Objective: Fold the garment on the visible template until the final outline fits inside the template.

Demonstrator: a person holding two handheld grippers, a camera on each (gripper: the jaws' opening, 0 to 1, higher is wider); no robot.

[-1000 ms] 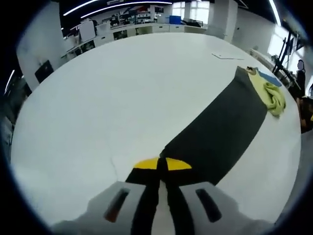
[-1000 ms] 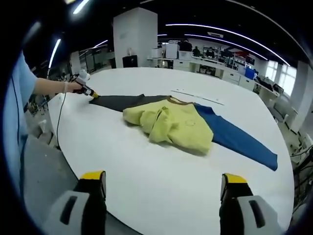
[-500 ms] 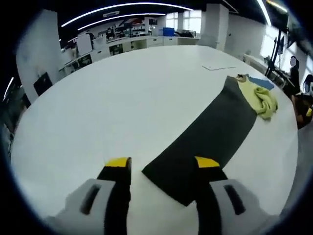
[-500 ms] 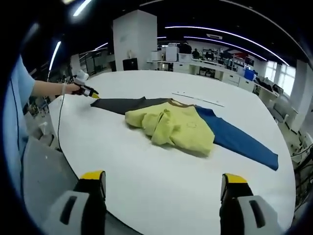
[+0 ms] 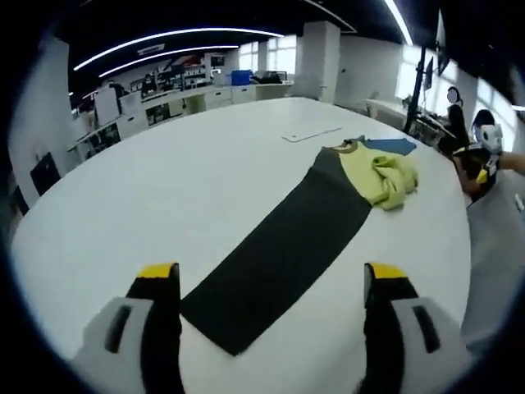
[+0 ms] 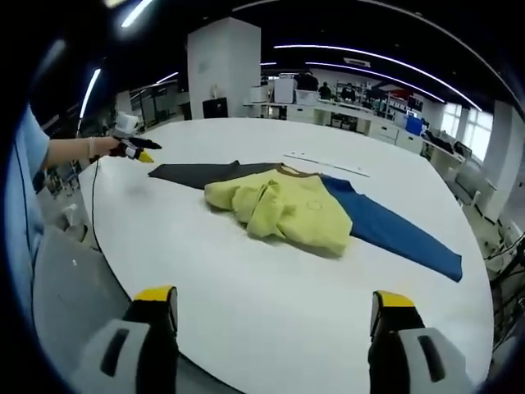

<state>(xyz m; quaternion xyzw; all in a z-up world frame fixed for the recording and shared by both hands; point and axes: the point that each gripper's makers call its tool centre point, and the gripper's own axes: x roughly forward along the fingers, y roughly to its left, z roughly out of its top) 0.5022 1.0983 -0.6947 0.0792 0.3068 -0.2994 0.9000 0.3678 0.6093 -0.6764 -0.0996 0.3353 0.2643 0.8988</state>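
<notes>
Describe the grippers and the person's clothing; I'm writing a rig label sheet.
Each gripper has two black jaws with yellow tips and light grey housings with dark slots: the left gripper and the right gripper match. In the right gripper view, the left gripper's yellow tips show, a thin dark cable hangs from it, and the person wears a light blue sleeve.

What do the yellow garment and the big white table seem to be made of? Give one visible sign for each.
The yellow garment looks like soft matte cloth, probably knit: it bunches into rounded folds. The white table looks hard and smooth, perhaps laminate or painted board: its flat surface shows a faint sheen and no grain.
</notes>
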